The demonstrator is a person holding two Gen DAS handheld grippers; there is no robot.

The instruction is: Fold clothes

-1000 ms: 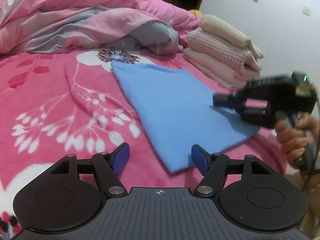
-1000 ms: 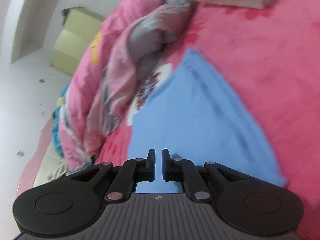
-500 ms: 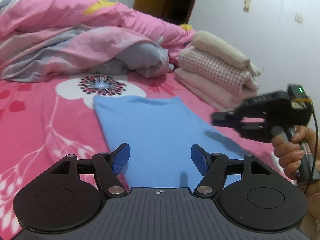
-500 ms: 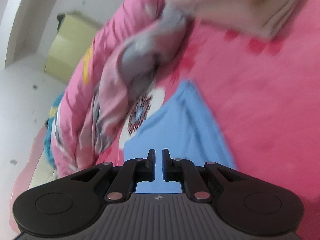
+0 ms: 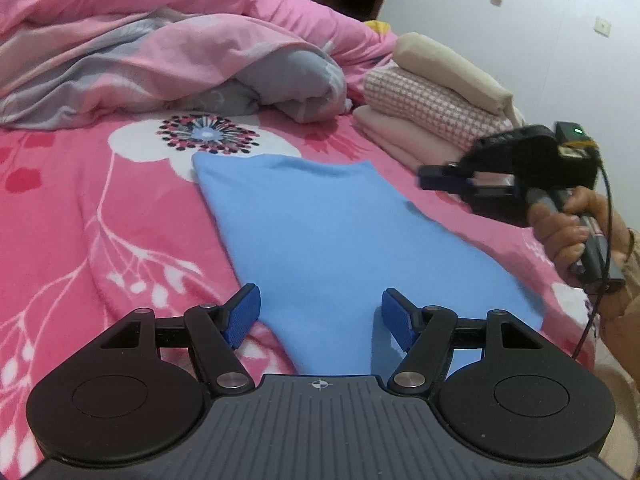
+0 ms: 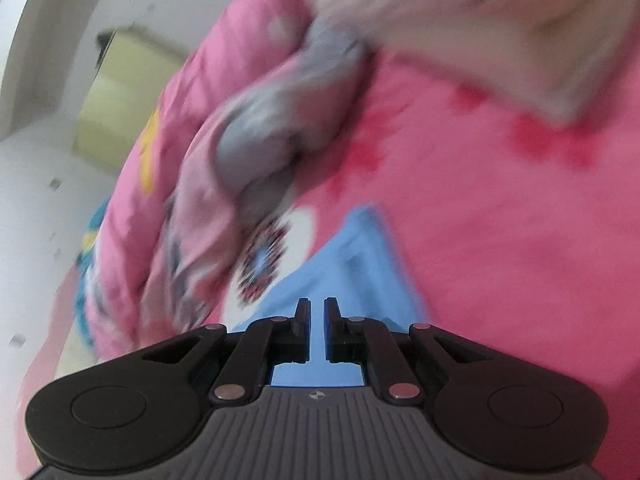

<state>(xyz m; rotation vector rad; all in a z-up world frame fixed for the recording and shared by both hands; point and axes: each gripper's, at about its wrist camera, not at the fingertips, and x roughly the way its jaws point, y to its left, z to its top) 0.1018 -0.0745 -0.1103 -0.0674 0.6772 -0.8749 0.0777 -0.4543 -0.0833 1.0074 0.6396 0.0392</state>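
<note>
On the pink floral bedspread point(image 5: 72, 216) lies the blue garment point(image 5: 344, 240), folded flat into a long panel that narrows toward its far end. We take that blue garment as our landmark. Its far edge sits just below the white flower print point(image 5: 204, 140), its left edge runs straight across bare pink cover, and its near right corner ends close to the bed's edge. To its left the bedspread is open, with wide room to move; to its right only a narrow pink strip shows before the stack of folded clothes point(image 5: 436, 108), which stands beyond the garment's far right corner: a pale pink piece at the bottom, a checked one above it, a cream one on top. Behind the garment a rumpled pink and grey quilt point(image 5: 180, 52) is heaped across the bed.

Our left gripper point(image 5: 320, 316) hovers over the garment's near end with its blue-padded fingers point(image 5: 242, 314) spread wide, one over the left edge and one over the cloth, holding nothing. Whether the pads touch the fabric we cannot tell.

Our right gripper point(image 5: 424, 178) is held in our right hand point(image 5: 572, 228) above the garment's right edge, its tip pointing across toward the cloth. From its own blurred view, the right gripper point(image 6: 317, 316) has its jaws drawn nearly together, a thin slit between them with nothing in it, and the blue garment point(image 6: 360, 264) shows just beyond.
</note>
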